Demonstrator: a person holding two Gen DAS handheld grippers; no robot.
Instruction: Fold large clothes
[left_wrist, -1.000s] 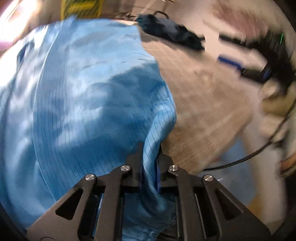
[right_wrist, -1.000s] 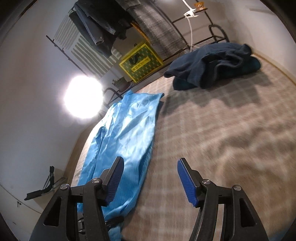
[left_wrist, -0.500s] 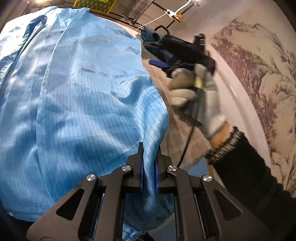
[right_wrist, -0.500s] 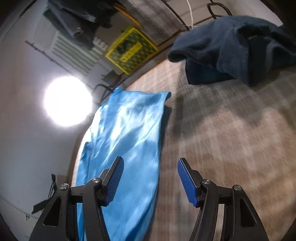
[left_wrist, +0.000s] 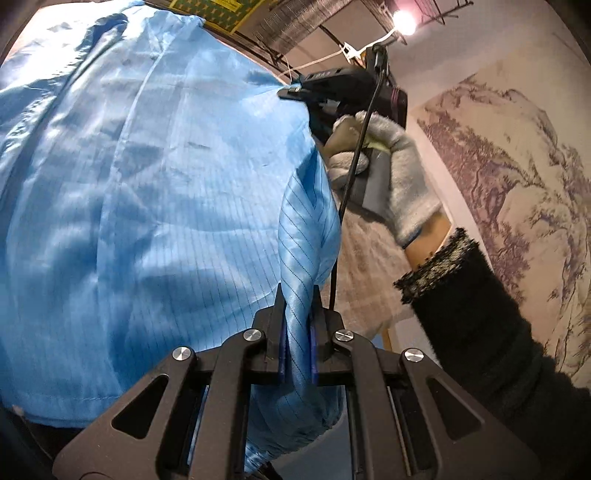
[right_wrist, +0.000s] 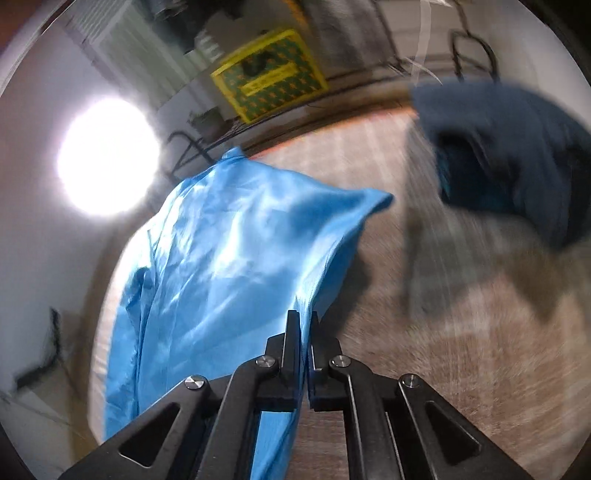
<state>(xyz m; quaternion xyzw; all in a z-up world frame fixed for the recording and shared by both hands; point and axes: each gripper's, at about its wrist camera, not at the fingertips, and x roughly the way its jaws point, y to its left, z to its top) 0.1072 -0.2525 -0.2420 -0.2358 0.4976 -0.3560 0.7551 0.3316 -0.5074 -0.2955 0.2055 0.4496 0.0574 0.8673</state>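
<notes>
A large light-blue pinstriped garment (left_wrist: 155, 206) is spread over a beige checked surface (right_wrist: 461, 332). My left gripper (left_wrist: 298, 325) is shut on a fold of its near edge. In the left wrist view my right gripper (left_wrist: 295, 90), held by a white-gloved hand, grips the garment's far edge. In the right wrist view the right gripper (right_wrist: 303, 328) is shut on the edge of the blue garment (right_wrist: 229, 251), which is lifted off the surface.
A dark blue pile of clothes (right_wrist: 517, 162) lies at the far right of the surface. A yellow crate (right_wrist: 269, 85) and a clothes rack stand behind it. A bright lamp (right_wrist: 107, 158) glares at left. A landscape mural (left_wrist: 517, 155) covers the right wall.
My right gripper was open above the surface; it moved to the garment's edge and shut on it. My left gripper stayed shut on the garment and lifted it.
</notes>
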